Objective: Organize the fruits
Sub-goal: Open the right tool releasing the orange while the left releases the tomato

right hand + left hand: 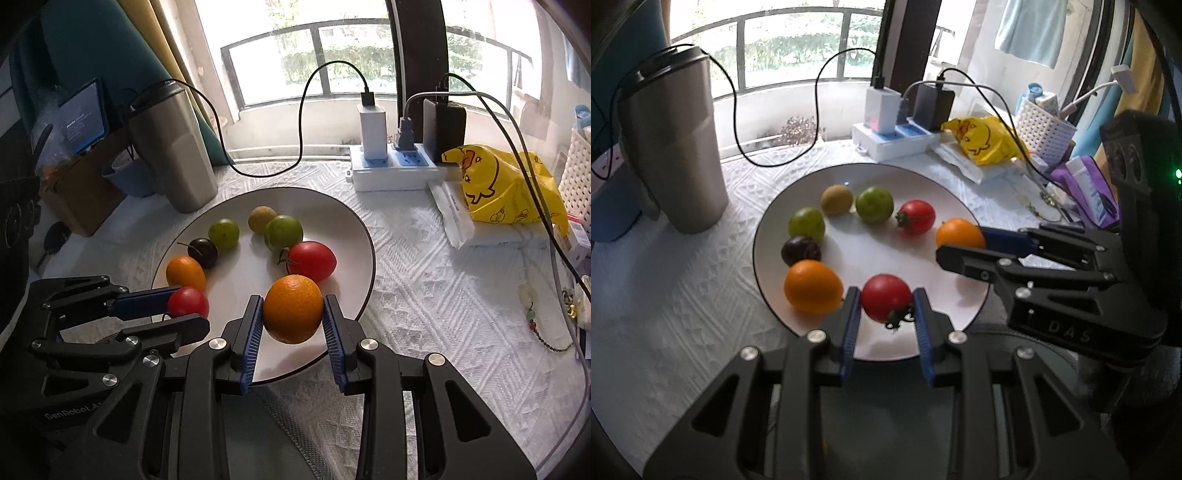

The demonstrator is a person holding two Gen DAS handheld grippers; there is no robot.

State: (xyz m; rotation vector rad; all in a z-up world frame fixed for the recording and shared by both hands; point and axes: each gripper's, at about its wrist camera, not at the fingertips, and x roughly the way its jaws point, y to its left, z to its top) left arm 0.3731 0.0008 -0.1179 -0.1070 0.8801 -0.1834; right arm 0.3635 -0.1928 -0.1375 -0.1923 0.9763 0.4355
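The left hand-held gripper point(886, 301) is clamped on a red tomato point(885, 297), its blue pads pressed against both sides, over the near edge of the white plate point(945, 199). The right hand-held gripper point(293, 308) grips an orange point(293, 308) the same way, above the plate's near right rim. I cannot tell whether either fruit touches the plate.

On the plate lie the others in a loose ring: a second orange point(813, 286) just left of the held tomato, a dark plum point(800, 250) touching it, two green fruits point(806, 223) point(874, 204), a brownish kiwi point(836, 199) between them, and a second tomato point(916, 216) at the right.

The plate sits on a white textured cloth point(424, 266) covering the tabletop. A steel tumbler point(674, 147) stands left of the plate, a white power strip point(391, 170) with chargers behind it, and a yellow duck-print bag point(506, 184) to the right.
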